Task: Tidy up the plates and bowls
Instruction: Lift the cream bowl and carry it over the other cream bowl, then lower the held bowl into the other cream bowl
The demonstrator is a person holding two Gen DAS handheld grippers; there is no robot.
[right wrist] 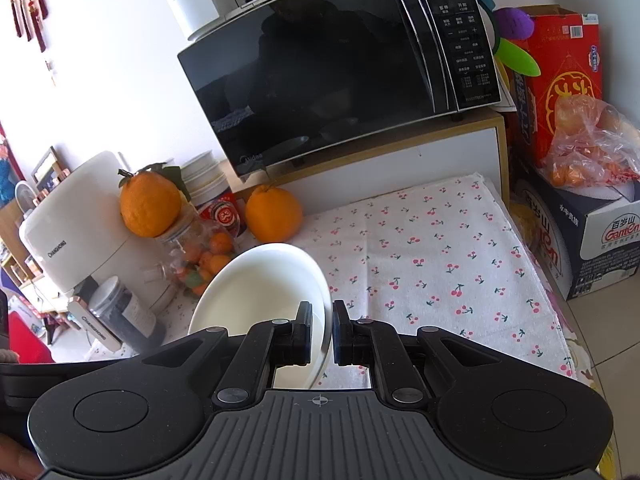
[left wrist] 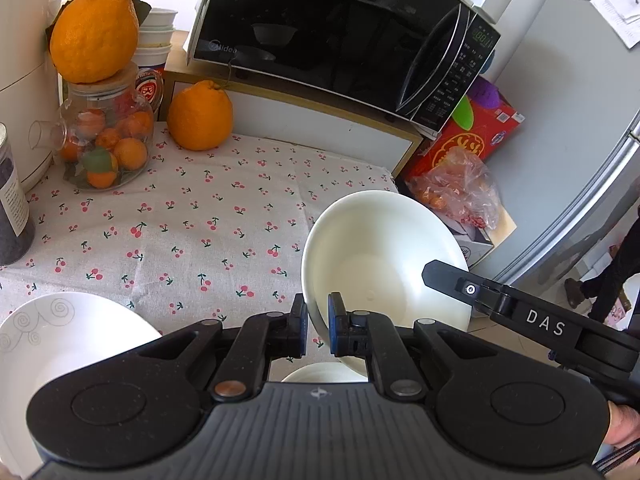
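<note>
A plain white bowl is held tilted above the cherry-print tablecloth. My left gripper is shut on its near-left rim. My right gripper is shut on the opposite rim of the same bowl, and it shows in the left wrist view reaching in from the right. A white plate with grey swirls lies at the lower left. The rim of another white dish peeks out under my left gripper.
A black microwave sits on a white cabinet at the back. A glass jar of small oranges, large oranges, a dark canister and a white appliance stand at left. Boxes and bagged fruit stand right.
</note>
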